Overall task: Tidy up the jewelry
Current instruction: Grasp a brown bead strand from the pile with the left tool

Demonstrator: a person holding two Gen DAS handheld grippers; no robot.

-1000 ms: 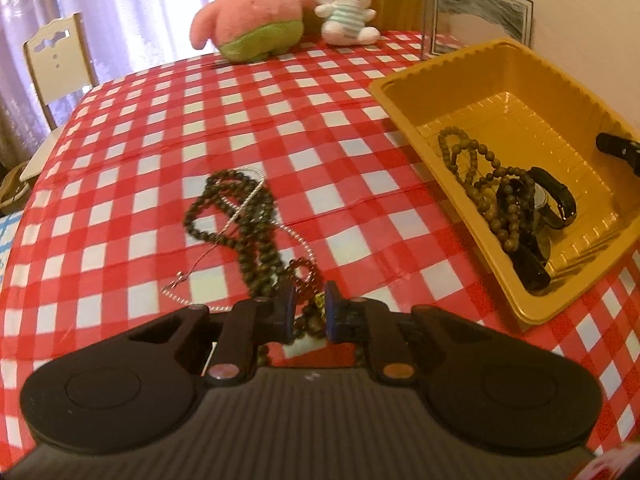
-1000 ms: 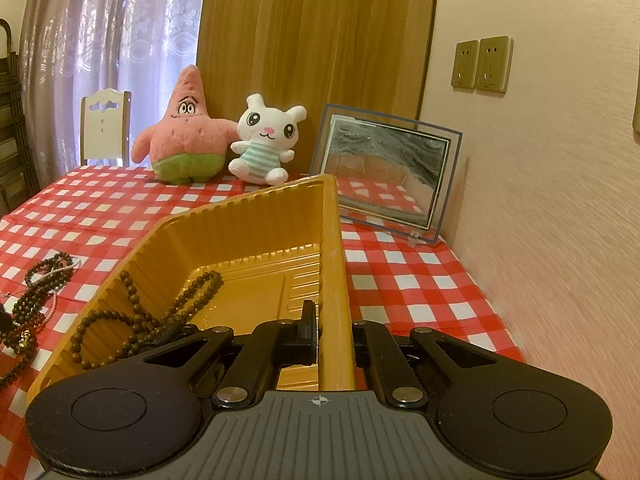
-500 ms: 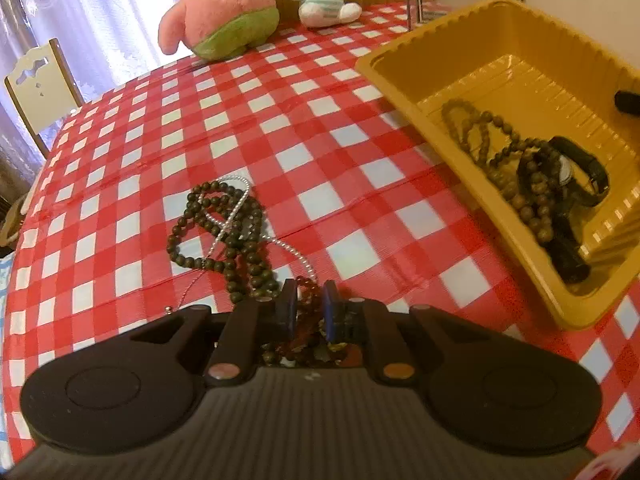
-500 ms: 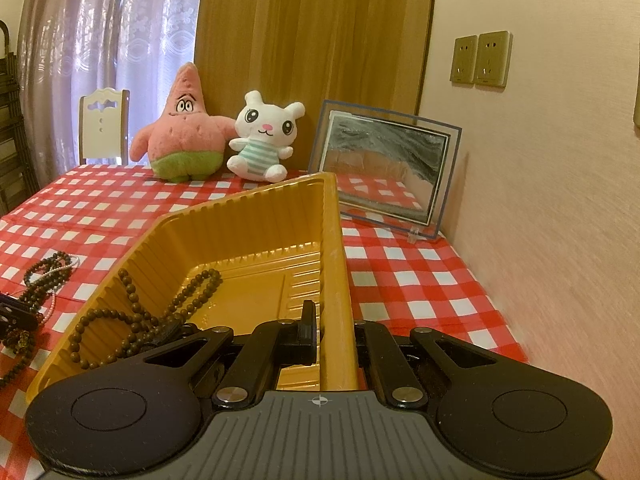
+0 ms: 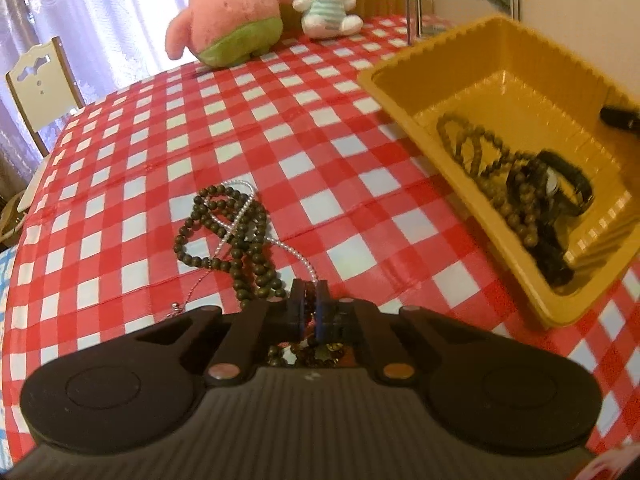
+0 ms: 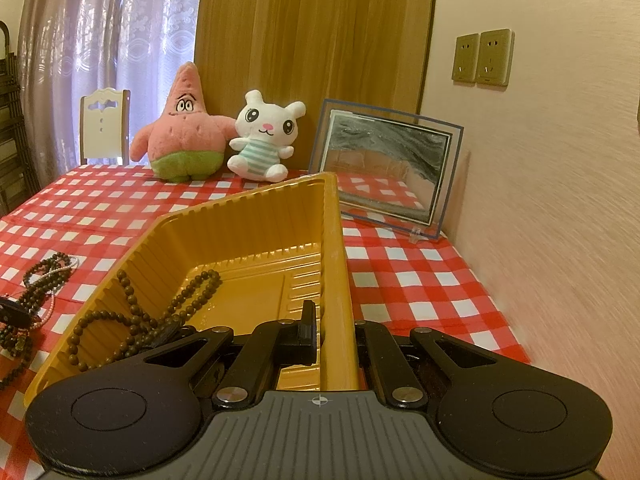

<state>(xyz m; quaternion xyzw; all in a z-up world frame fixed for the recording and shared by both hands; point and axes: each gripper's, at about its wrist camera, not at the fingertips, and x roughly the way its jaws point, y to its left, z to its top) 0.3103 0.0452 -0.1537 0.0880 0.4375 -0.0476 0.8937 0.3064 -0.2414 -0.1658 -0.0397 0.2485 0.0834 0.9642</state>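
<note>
Left gripper (image 5: 309, 306): jaws nearly closed on a reddish bead strand (image 5: 308, 320) low over the desk (image 5: 312, 128). Dark bead necklace (image 5: 230, 240) and silver chain (image 5: 240, 216) heaped just ahead, on red-checked cloth. Only in right view: right gripper (image 6: 332, 330), jaws clamped on the yellow tray (image 6: 334, 240) wall; outer finger hidden behind it. Brown beads (image 6: 132, 320) inside tray; black band (image 5: 568, 180) blurred. Behind: pink starfish plush (image 6: 180, 132), white bunny plush (image 6: 264, 140), picture frame (image 6: 388, 168), wall sockets (image 6: 482, 58), curtains (image 6: 100, 48).

Two plush toys — pink starfish (image 6: 182, 136), white bunny (image 6: 266, 140) (touching) — beside a picture frame (image 6: 386, 168).
</note>
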